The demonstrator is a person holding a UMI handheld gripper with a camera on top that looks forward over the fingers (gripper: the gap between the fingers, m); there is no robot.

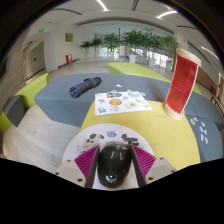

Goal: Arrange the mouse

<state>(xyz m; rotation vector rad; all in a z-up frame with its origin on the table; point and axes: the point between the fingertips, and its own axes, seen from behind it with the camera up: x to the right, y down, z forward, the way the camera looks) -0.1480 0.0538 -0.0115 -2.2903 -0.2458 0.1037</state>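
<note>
A black computer mouse (113,165) sits between my two fingers, its narrow end pointing away from me. My gripper (114,152) is shut on it, with the pink pads (86,160) pressing on its left and right sides. The mouse is held just over the near edge of a white surface with black printed marks (108,134), which lies on a yellow table top (165,135). The mouse's underside is hidden.
Beyond the fingers, a white sheet with small round objects (122,102) lies on the table. A red upright board (183,82) stands to the right. A dark bundle (85,87) lies farther back on the left. Green plants (135,42) line the back of the room.
</note>
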